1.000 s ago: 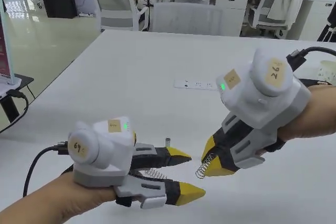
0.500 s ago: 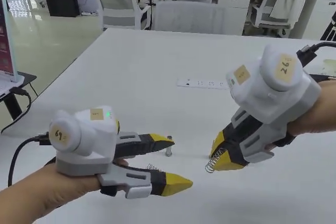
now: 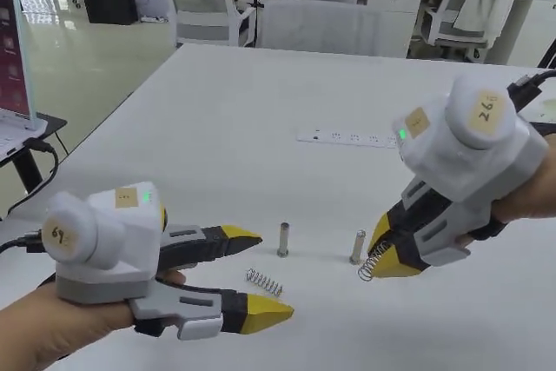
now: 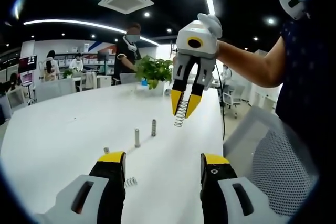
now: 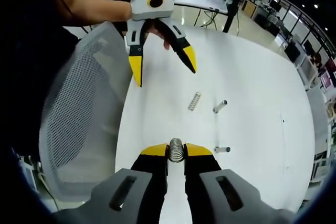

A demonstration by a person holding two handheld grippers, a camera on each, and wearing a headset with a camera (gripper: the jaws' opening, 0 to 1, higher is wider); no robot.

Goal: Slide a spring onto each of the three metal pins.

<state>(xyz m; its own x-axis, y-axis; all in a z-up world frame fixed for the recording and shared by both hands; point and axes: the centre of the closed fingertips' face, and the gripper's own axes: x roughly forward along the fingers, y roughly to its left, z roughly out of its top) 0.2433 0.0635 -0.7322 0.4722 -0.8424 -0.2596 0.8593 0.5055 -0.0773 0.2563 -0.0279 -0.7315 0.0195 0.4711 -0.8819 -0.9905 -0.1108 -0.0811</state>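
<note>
The right hand-held gripper (image 3: pixel 388 255) has swung out to the right and dropped. Its jaws are pinched tight on a spring (image 3: pixel 373 261), whose free end now hangs just beside one upright pin (image 3: pixel 359 247), a pin that did not show a second ago. It looks lined up, though the coil is not yet over the tip. The left hand-held gripper (image 3: pixel 268 273) has drawn back toward the person, jaws spread wide and empty. That uncovers a loose spring (image 3: pixel 263 281) lying flat on the worktop (image 3: pixel 217 128), near a second pin (image 3: pixel 283 239) that stands bare. Threading looks close on the right, and the next spring is waiting for pickup.
</note>
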